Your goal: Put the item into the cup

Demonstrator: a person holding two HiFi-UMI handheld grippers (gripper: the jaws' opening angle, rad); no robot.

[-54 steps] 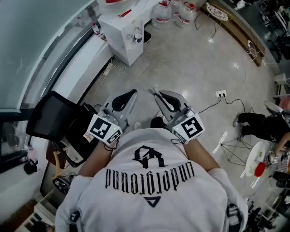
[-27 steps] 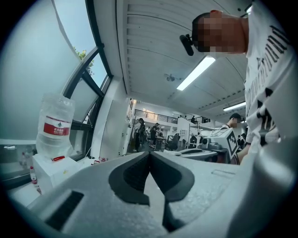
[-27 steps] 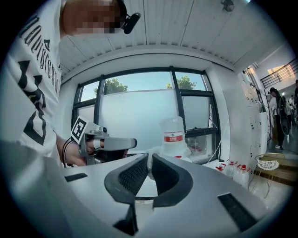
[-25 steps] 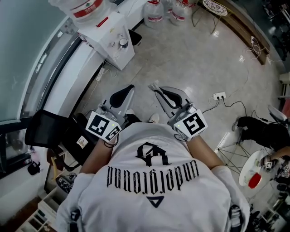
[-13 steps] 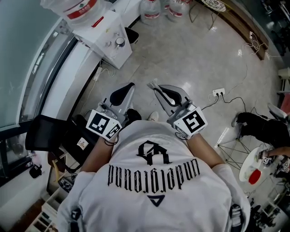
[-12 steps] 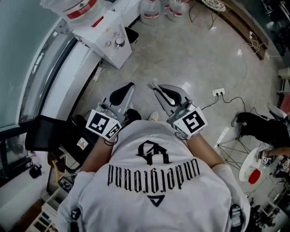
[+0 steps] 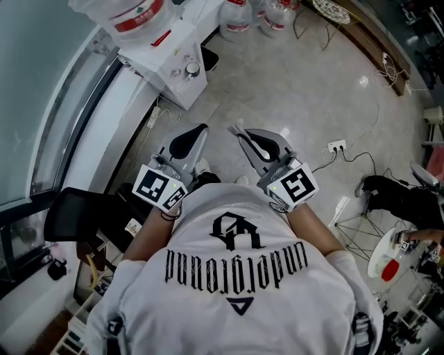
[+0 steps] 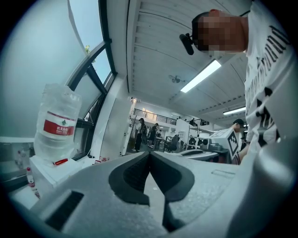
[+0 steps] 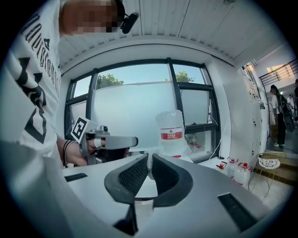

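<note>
No cup and no item shows in any view. A person in a white printed shirt holds both grippers out in front of the chest, above a grey stone floor. My left gripper (image 7: 202, 127) points forward with its jaws together and nothing between them; its tips (image 8: 149, 152) meet in the left gripper view. My right gripper (image 7: 234, 130) is beside it, jaws closed and empty (image 9: 149, 156). The right gripper view shows the left gripper (image 9: 104, 142) level with it, at its left.
A white water dispenser cabinet (image 7: 177, 59) with a big bottle (image 7: 128, 14) stands ahead on the left by the window. Water jugs (image 7: 239, 17) sit on the floor beyond. A black chair (image 7: 83, 218) is at the left. A power strip (image 7: 337, 146) and cables lie at the right.
Both grippers stay shut in front of the chest. The view has shifted over the floor: the dispenser has come nearer and its bottle into view, and the black chair has slid lower in the frame.
</note>
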